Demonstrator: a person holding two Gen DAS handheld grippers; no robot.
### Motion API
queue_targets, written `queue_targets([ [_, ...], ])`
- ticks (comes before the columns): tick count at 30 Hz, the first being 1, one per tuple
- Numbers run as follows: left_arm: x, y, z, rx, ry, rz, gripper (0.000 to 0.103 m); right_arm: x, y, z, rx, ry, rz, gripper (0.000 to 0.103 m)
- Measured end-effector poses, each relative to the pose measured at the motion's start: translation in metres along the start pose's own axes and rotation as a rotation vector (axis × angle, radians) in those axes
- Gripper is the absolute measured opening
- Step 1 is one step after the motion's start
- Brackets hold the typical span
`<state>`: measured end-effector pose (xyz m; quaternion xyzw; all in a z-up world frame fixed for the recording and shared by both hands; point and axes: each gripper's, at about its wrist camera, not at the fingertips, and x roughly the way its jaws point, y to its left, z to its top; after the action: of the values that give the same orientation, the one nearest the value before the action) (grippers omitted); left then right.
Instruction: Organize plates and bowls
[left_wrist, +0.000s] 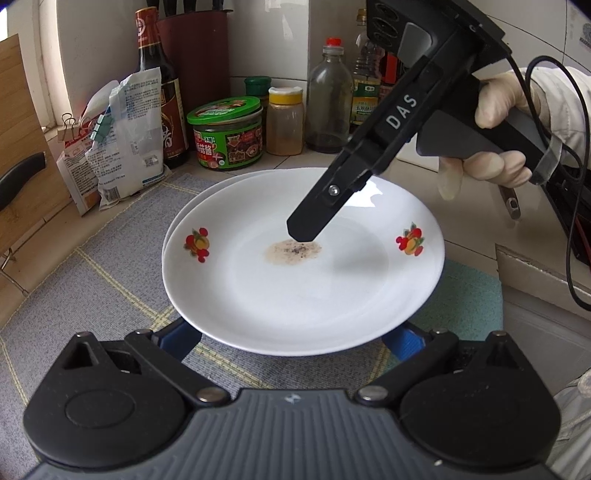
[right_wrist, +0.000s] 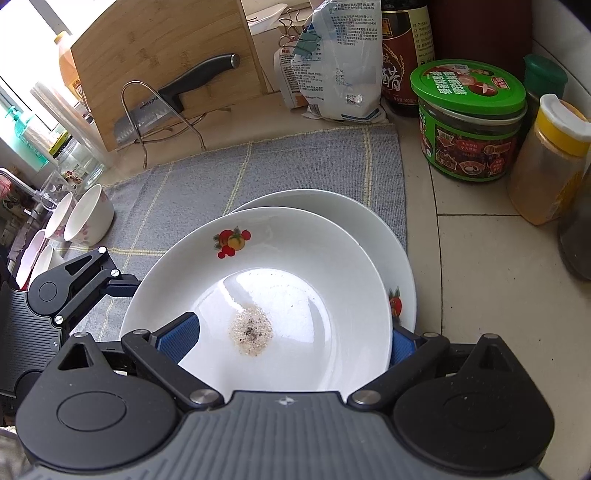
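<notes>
A white plate with fruit prints and a brown crumb stain (left_wrist: 295, 280) (right_wrist: 280, 295) lies stacked on a second white plate (left_wrist: 207, 192) (right_wrist: 373, 225) on the grey mat. My right gripper (right_wrist: 291, 339) grips the top plate's near rim: one blue finger (right_wrist: 177, 339) lies over the plate, the other (right_wrist: 402, 347) under its edge. The right gripper also shows in the left wrist view (left_wrist: 306, 232), tip above the stain. My left gripper (left_wrist: 291, 339) has its blue fingers (left_wrist: 177, 339) spread wide below the plate's near edge.
Several white bowls (right_wrist: 88, 218) stand at the mat's left edge. A green-lidded jar (right_wrist: 469, 122), yellow-lidded spice jar (right_wrist: 550, 158), bottles (left_wrist: 328, 96) and clipped bags (right_wrist: 332, 62) line the back. A cutting board with a knife (right_wrist: 173, 92) leans at the left.
</notes>
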<state>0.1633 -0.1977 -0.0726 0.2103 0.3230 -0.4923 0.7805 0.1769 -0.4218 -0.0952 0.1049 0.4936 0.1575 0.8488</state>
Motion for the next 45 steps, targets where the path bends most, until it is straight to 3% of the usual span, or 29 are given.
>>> queue_targets([
  [45, 0.003, 0.005, 0.000, -0.003, -0.017, 0.025, 0.103, -0.018, 0.014, -0.014, 0.015, -0.003, -0.048, 0.103],
])
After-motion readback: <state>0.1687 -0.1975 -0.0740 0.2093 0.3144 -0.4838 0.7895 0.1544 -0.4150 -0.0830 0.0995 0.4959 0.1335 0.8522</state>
